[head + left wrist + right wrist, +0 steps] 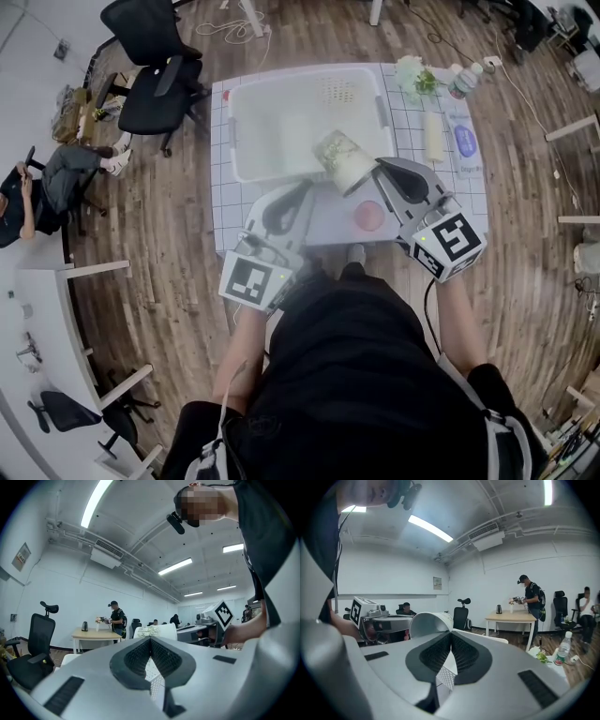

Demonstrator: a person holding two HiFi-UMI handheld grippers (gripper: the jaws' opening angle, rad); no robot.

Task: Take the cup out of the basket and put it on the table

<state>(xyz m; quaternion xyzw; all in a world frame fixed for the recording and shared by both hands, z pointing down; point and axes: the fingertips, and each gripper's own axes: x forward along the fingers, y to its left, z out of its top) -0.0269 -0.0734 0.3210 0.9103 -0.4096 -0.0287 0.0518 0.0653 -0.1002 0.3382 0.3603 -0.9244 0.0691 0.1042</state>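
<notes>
The worktop (409,184), marked with a grid, carries a white basket (234,141) at its 12 o'clock side. The cup (343,160), patterned on the outside and white within, is at the basket's 5 o'clock corner. It is tipped over on its side across the near rim, its base toward 11 o'clock and its mouth toward 5 o'clock.

The right claw (372,173) comes in from 5 o'clock and is closed on the cup's rim. In the right gripper view the pads meet at a point (451,635), and the cup's white mouth (431,622) stands just above them at 11 o'clock.

The left claw (305,190) lies at 7 o'clock of the cup, its tip at the basket's near rim. Its jaws are drawn narrow and meet at the tip (151,639), with nothing plainly held. Whether they nip the rim cannot be told. From that claw's view the cup (154,631) shows just past the tip, with the right claw's marker cube (222,614) at 2 o'clock.

A grey mat (328,228) lies at 6 o'clock of the basket, between the two claws, with a pink disc (368,216) on it. At the worktop's 1 o'clock corner stand a bottle (463,82) and some greenery (413,75). A black office chair (155,80) stands off the worktop at 10 o'clock.
</notes>
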